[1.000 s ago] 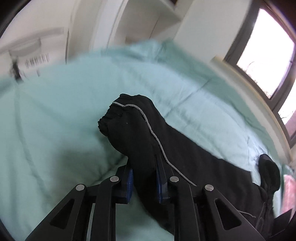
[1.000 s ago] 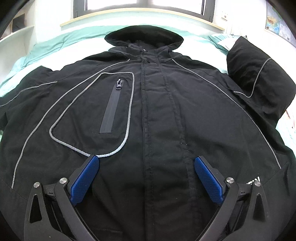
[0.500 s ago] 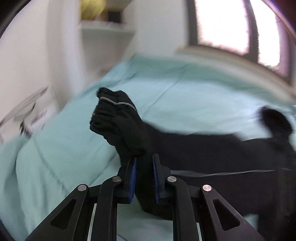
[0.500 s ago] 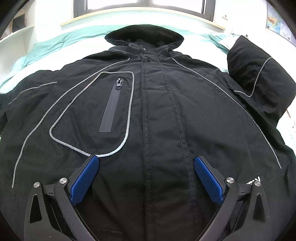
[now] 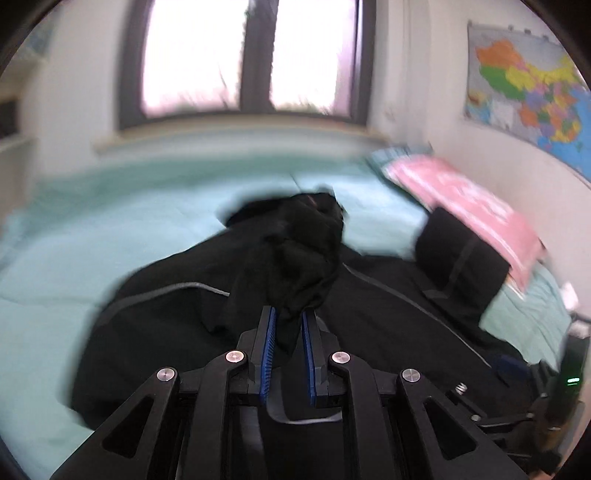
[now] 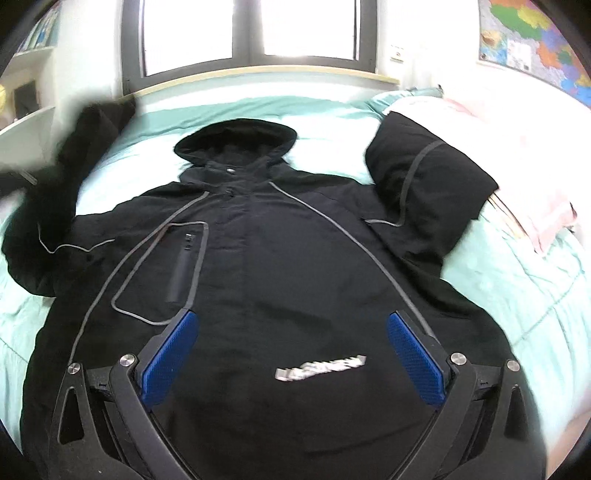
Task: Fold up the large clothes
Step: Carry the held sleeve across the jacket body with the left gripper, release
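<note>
A black hooded jacket point(image 6: 280, 266) with grey piping lies front up on a mint green bed point(image 6: 509, 280). Its hood point(image 6: 236, 142) points toward the window. My left gripper point(image 5: 289, 317) is shut on the cuff of the jacket's left sleeve point(image 5: 303, 251), lifted above the jacket body point(image 5: 388, 325). In the right wrist view that raised sleeve point(image 6: 70, 162) shows blurred at the far left. The other sleeve point(image 6: 424, 184) lies folded up against a pink pillow point(image 6: 517, 166). My right gripper point(image 6: 291, 332) hangs open above the jacket's lower front, nothing between its blue pads point(image 6: 170, 354).
A window point(image 6: 251, 29) with a pale sill stands behind the bed. A coloured map point(image 5: 528, 88) hangs on the right wall. White shelves point(image 6: 26, 129) are at the left. Dark gear with a green light point(image 5: 572, 380) sits at the bed's right side.
My left gripper has swung the sleeve cuff from the bed's left side across toward the jacket body, rolling as it went. My right gripper has risen and pulled back, showing more of the jacket.
</note>
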